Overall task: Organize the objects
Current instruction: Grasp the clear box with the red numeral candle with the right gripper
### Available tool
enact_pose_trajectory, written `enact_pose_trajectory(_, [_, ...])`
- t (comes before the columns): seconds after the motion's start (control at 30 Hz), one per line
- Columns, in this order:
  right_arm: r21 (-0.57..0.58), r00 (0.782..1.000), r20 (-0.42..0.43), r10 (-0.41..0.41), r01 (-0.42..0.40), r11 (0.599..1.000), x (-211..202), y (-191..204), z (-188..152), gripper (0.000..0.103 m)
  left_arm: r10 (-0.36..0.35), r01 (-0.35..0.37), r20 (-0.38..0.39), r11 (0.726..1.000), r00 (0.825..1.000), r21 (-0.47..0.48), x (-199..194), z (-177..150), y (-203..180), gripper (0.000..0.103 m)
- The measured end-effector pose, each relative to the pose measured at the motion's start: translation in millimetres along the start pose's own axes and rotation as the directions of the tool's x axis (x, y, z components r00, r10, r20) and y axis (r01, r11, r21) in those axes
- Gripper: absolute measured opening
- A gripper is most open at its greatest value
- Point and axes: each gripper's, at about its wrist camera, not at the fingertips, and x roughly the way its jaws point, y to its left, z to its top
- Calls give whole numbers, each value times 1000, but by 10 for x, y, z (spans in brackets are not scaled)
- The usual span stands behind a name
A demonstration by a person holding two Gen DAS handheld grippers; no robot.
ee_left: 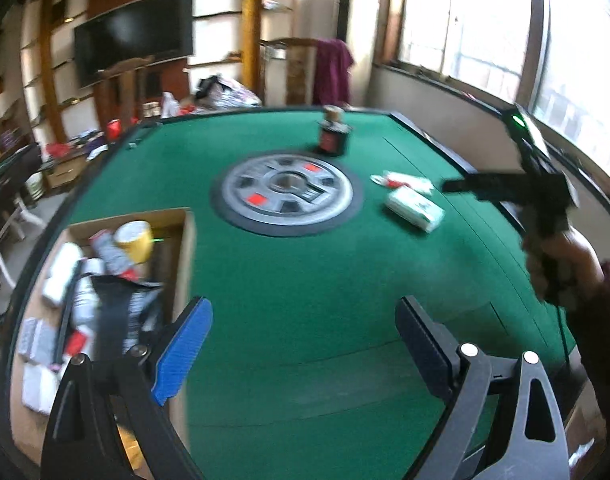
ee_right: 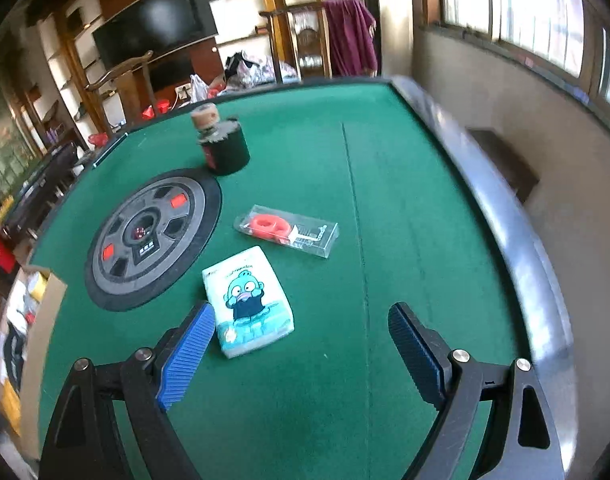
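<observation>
hovering right tool (ee_right: 301,344), tissue pack (ee_right: 249,300) beside

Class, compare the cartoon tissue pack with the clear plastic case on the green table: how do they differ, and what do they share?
The tissue pack is opaque, white and blue with a cartoon print; the clear plastic case is see-through, showing a red ring inside. The tissue pack lies nearer the right gripper; the case lies farther off. Both lie flat and unheld on the green table.

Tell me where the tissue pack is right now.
In the right wrist view, the tissue pack lies on the green table, between the round centre panel and the clear plastic box.
</observation>
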Motion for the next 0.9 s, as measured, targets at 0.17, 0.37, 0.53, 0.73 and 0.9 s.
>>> enact_pose_trajectory(0.17, [63,995,-61,81,-77,995,408,62,129,92,-15,16,-36,1000,999,14,179,1,-99,92])
enact_pose_trajectory(0.37, [-63,908,-140,396,-407,911,287,444,99,89,-17,16,-59,1000,998,-19,291,7,21,92])
enact_pose_trajectory(0.53, [-128,1000,23,10,-7,992,225,262,390,93,-51,44,-95,996,994,-76,425,12,117,92])
enact_pose_trajectory(0.73, [-274,995,-24,-95,85,958,595,287,490,93,-57,53,-94,998,994,-45,464,38,94,92])
enact_pose_trajectory(0.9, [-355,988,-40,-149,125,926,863,336,534,89,-101,101,-93,995,991,4,535,184,-4,92])
